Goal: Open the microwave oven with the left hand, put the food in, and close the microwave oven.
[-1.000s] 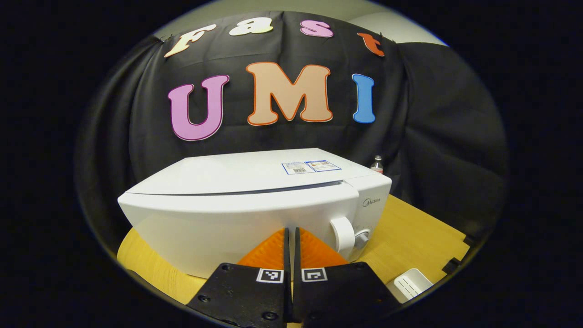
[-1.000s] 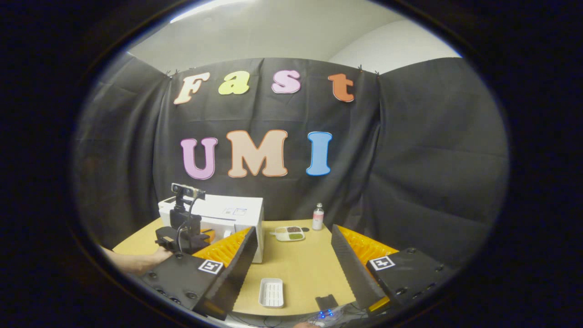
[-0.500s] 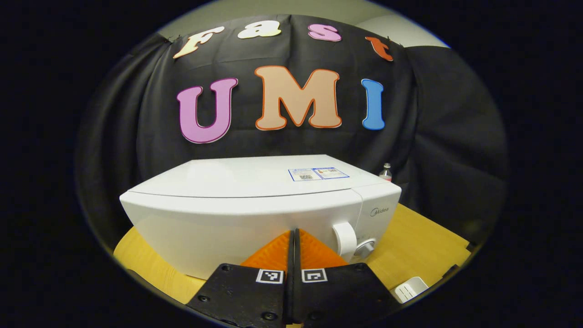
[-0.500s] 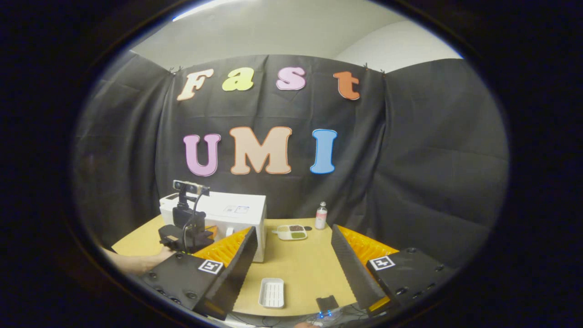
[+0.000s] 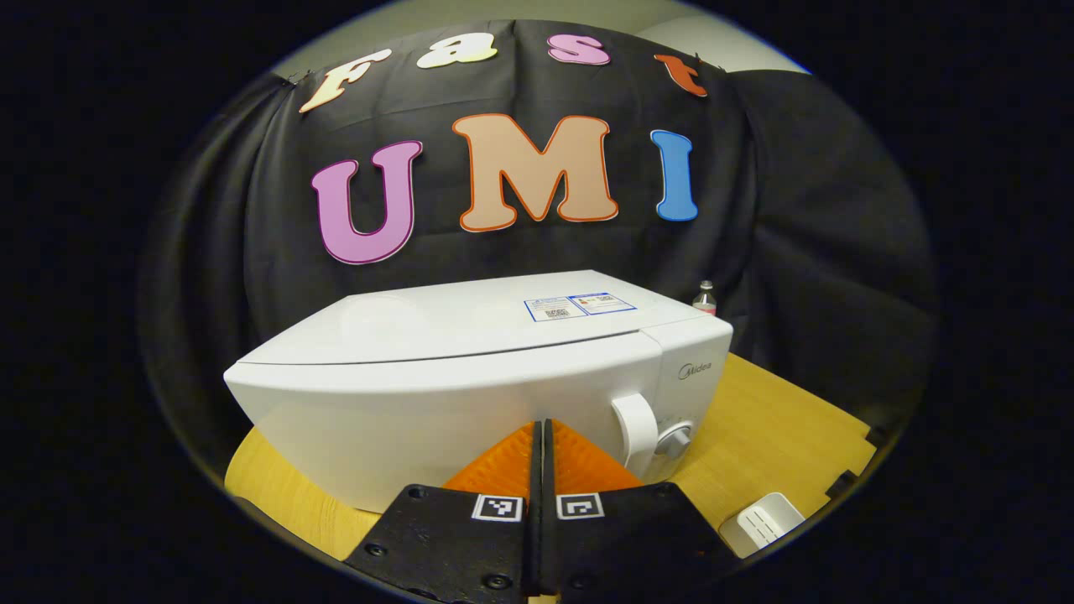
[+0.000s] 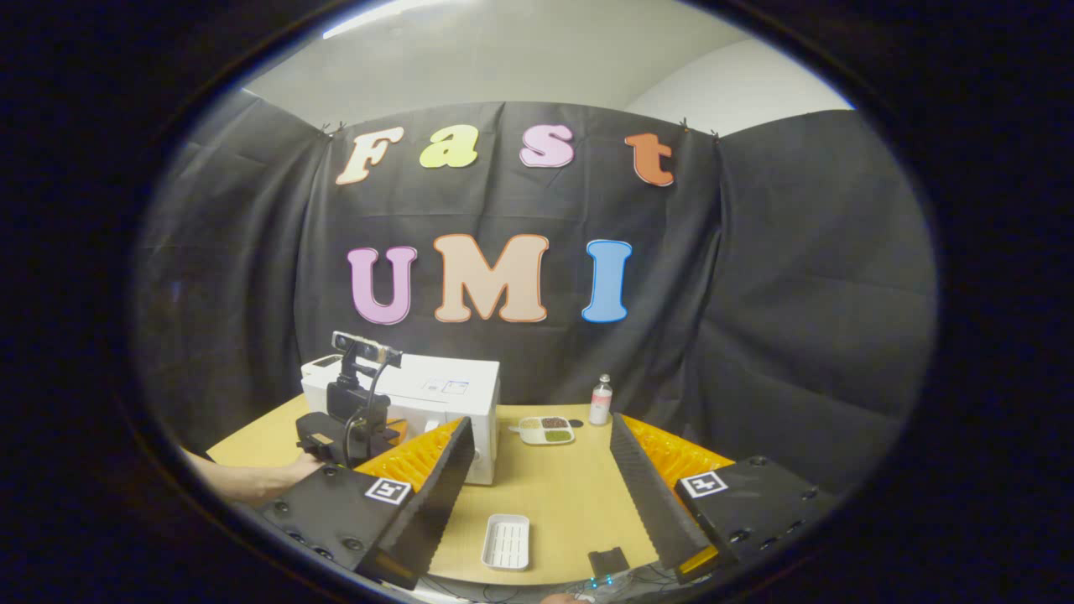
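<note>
The white microwave (image 5: 470, 377) stands on the wooden table with its door closed and a thin seam along the door's top. My left gripper (image 5: 539, 424) is shut with nothing in it, its tips right at the door front, just left of the white handle (image 5: 635, 424). In the right gripper view the microwave (image 6: 453, 394) sits at the left, with the left gripper (image 6: 348, 428) in front of it. A divided food tray (image 6: 546, 429) lies on the table to the microwave's right. My right gripper (image 6: 541, 424) is open and empty, well back from the tray.
A small bottle (image 6: 600, 400) stands behind the food tray by the wall. An empty white ribbed tray (image 6: 506, 541) lies near the table's front edge, beside a small dark object (image 6: 608, 560). A hand (image 6: 252, 480) holds the left gripper. The knob (image 5: 674, 440) sits right of the handle.
The dark gap along the top of the microwave door has narrowed to a thin seam. The slim gap between the left gripper's fingers has shut. The right gripper has barely shifted.
</note>
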{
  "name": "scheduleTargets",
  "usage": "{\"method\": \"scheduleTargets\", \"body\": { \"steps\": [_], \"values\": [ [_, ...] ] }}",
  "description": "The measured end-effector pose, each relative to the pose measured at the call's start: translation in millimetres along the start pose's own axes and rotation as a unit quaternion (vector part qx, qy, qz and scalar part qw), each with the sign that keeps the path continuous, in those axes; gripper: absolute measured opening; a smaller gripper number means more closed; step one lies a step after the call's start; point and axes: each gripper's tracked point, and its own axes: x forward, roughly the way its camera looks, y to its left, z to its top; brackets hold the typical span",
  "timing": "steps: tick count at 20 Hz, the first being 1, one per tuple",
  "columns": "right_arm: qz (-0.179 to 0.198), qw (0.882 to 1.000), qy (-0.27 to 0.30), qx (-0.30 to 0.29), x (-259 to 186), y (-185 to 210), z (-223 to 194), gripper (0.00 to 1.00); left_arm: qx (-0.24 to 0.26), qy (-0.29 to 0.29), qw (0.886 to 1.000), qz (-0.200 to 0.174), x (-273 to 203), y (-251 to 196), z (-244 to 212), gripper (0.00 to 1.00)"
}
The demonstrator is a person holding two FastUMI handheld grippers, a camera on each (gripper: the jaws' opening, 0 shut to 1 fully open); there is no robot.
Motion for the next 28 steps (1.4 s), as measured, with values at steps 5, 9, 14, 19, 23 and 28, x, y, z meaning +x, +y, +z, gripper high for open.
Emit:
{"method": "scheduleTargets", "body": {
  "steps": [5, 9, 14, 19, 23, 28],
  "values": [
    [0.007, 1.000, -0.011, 0.001, 2.8, 7.7, 0.2, 0.92, 0.024, -0.053, 0.998, -0.003, -58.1, 7.7, 50.5, 0.00],
    [0.020, 0.999, -0.021, 0.014, 7.8, 20.4, 4.8, 0.92, 0.029, -0.082, 0.996, 0.005, -111.3, 30.3, 82.2, 0.00],
    [0.037, 0.998, -0.032, 0.025, 6.3, 32.8, 11.8, 0.92, 0.012, -0.117, 0.992, 0.039, -180.0, 49.5, 121.4, 0.00],
    [0.052, 0.997, -0.038, 0.032, -3.4, 43.1, 14.3, 0.92, -0.005, -0.099, 0.995, 0.007, -217.7, 27.6, 114.2, 0.17],
    [0.061, 0.997, -0.040, 0.026, -12.8, 48.4, 13.8, 0.92, -0.026, -0.107, 0.994, 0.027, -243.5, 34.6, 115.2, 0.85],
    [0.069, 0.996, -0.044, 0.033, -19.2, 56.8, 16.4, 1.00, -0.050, -0.120, 0.987, 0.093, -280.1, 64.4, 125.6, 0.88]
  ]
}}
